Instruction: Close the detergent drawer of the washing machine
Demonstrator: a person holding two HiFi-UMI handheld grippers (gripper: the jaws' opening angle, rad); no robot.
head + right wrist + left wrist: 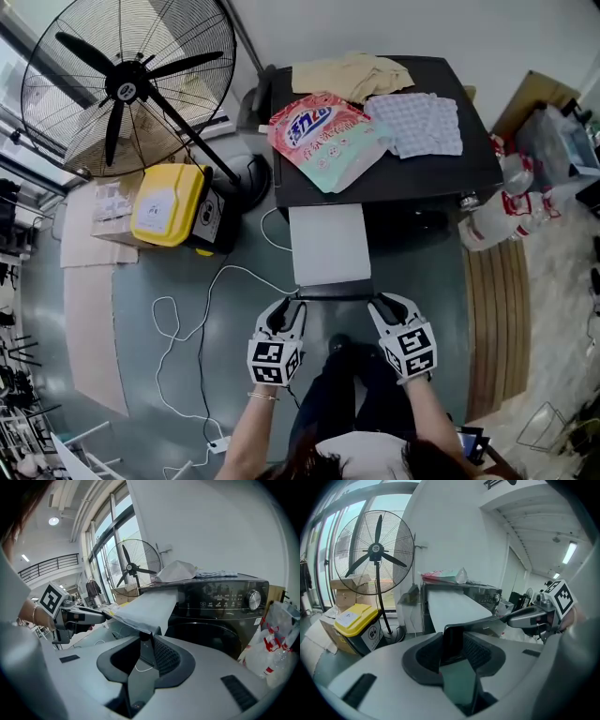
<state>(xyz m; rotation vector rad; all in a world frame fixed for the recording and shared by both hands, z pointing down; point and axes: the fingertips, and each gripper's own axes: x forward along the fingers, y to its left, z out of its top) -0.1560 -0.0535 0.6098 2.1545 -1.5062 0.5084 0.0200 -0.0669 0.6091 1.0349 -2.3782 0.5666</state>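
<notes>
The detergent drawer [328, 244] stands pulled well out of the washing machine [469, 169] towards me. Only its flat pale top and dark front edge [333, 292] show, so I cannot tell what it holds.

My left tool [289, 307] is at the left corner of that front edge. In the left gripper view the dark edge stands upright between the jaws, which are fairly wide, and the ribbed pad [476, 651] lies against it with no gap I can see on either side.

My right tool [386, 305] is at the right corner. Its jaws are a little narrower, with the thin edge clamped between them and its ribbed pad [166, 656] touching it.

A pink and green detergent bag [323, 136] lies flat on top of the machine, bulging with its contents. Behind it is a crumpled beige cloth [352, 75], and a checked cloth [417, 122] lies just beside it.

Left of the machine, on the floor, a bin with a closed yellow lid [169, 204] sits on a cardboard box [108, 211], near the foot of a large standing fan [127, 89]. A white cable [187, 319] loops across the floor.

To the right of the machine lie clear plastic bags [506, 211] with red print. I cannot make out what is in them.
</notes>
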